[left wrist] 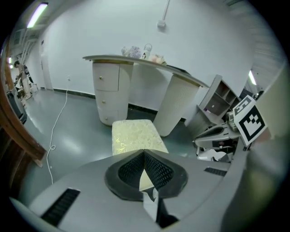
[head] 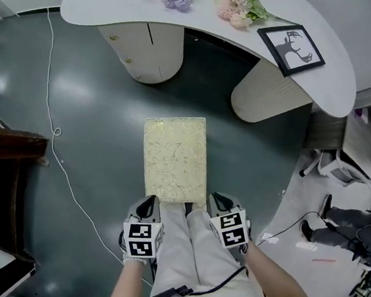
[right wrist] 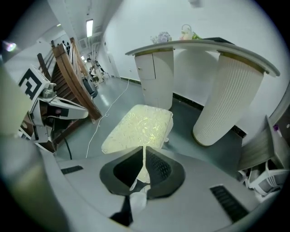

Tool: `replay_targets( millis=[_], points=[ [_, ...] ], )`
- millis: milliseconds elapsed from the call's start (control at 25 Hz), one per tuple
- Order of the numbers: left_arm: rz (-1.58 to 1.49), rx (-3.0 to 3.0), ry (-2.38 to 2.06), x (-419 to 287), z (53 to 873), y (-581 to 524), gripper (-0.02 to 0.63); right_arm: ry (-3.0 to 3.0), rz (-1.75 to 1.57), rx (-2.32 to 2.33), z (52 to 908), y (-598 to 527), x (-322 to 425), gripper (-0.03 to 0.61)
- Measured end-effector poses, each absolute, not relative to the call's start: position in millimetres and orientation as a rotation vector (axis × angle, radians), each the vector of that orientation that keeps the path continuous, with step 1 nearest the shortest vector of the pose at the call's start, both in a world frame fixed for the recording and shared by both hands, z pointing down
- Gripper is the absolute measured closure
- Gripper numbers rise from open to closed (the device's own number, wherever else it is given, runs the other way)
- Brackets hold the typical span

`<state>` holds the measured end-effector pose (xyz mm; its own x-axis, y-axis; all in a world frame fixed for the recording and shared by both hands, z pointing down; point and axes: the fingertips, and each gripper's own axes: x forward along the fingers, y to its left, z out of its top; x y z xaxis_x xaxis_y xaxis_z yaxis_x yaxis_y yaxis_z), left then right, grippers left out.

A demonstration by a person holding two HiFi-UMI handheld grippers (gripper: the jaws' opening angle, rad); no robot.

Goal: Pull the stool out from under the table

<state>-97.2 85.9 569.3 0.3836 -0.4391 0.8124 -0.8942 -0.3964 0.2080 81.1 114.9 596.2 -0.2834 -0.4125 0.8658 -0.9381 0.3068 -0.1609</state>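
The stool (head: 175, 159) has a cream, gold-patterned rectangular cushion and stands on the dark floor in front of the white curved table (head: 315, 5), not under its top. In the head view my left gripper (head: 150, 205) and right gripper (head: 216, 202) hover side by side over the stool's near end, without touching it. Both are shut with nothing between the jaws. The left gripper view shows the shut left gripper (left wrist: 144, 153) with the stool (left wrist: 136, 135) beyond its tips. In the right gripper view the stool (right wrist: 141, 127) lies likewise beyond the shut right gripper (right wrist: 144, 148).
Two white pedestals (head: 265, 93) carry the table; a framed picture (head: 292, 49) and flowers (head: 240, 7) lie on top. A white cable (head: 59, 135) trails over the floor at left beside dark wooden furniture (head: 4, 147). Chair bases and cables (head: 332, 168) crowd the right.
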Motion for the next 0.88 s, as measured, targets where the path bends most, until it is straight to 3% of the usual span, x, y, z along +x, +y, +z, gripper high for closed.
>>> replay_targets(
  millis=[880],
  points=[
    [0.642, 2.412, -1.238, -90, 296, 23, 0.597, -2.256, 0.642, 1.328, 348, 56, 64, 0.535]
  ],
)
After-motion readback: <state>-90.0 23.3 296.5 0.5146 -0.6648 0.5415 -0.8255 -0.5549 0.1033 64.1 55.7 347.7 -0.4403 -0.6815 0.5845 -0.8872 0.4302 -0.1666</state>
